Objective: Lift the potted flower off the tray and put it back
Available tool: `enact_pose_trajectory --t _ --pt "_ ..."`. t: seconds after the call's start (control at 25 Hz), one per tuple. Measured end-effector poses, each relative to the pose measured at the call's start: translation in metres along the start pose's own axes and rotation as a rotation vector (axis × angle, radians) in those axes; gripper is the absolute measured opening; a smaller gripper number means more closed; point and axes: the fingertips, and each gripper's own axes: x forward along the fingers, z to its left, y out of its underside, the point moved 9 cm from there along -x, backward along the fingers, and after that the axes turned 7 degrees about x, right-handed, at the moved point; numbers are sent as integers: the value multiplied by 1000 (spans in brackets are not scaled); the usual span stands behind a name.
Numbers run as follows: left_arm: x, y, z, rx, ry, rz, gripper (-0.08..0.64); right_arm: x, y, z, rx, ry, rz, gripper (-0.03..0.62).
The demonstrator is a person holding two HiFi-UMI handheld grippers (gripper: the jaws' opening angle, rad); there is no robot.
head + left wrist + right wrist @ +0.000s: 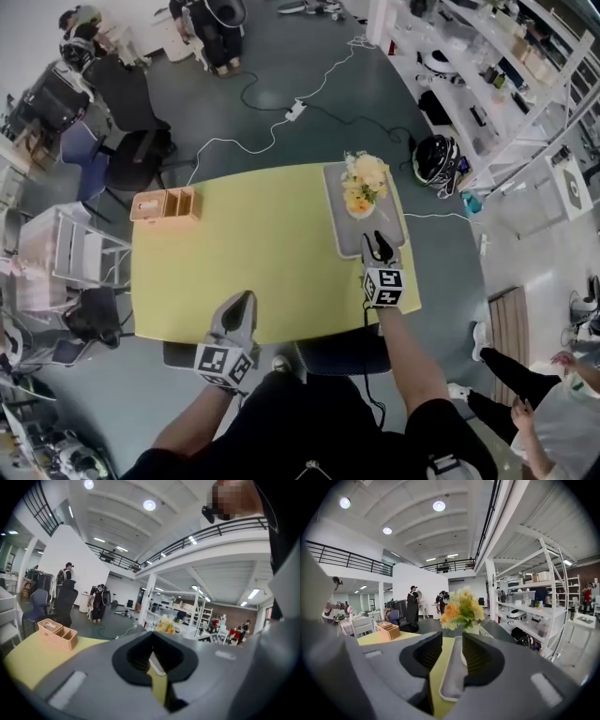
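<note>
The right arm reaches forward over the desk [253, 262], its right tool [378, 239] pointing almost level, jaws partly apart and holding nothing. Straight ahead of it, the potted flower [362, 186] stands on the tray [339, 234]. The left tool [246, 298], jaws together and empty, hovers at the desk's near edge.

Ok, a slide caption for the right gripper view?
Open right hand-held gripper lined up on potted flower standing on grey tray.

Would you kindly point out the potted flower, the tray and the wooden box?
potted flower [364, 180]: head view, on the blossoms.
tray [343, 234]: head view, bare near corner.
wooden box [166, 204]: head view, top rim.
</note>
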Motion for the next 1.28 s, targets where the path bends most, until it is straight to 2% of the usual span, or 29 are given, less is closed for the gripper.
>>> enact_pose_trajectory --t 0.28,0.48,0.64,0.96,1.0,1.08,1.28 --pt "46 17 6 21 -18 52 8 73 47 -43 2 33 61 227" --pt "78 27 11 34 -37 77 8 125 48 -63 -43 25 55 315" --pt "91 38 5 16 -46 104 8 153 45 -77 -73 7 41 338" --pt "91 49 9 4 -73 138 8 197 35 -78 -92 -16 10 353" --pt "89 50 9 4 -77 142 8 199 32 -77 -92 -6 4 346" --pt "85 51 10 1 -82 146 8 199 29 -79 -83 14 -5 255" --pt "74 50 10 1 -83 141 8 191 28 -82 -40 21 1 250"
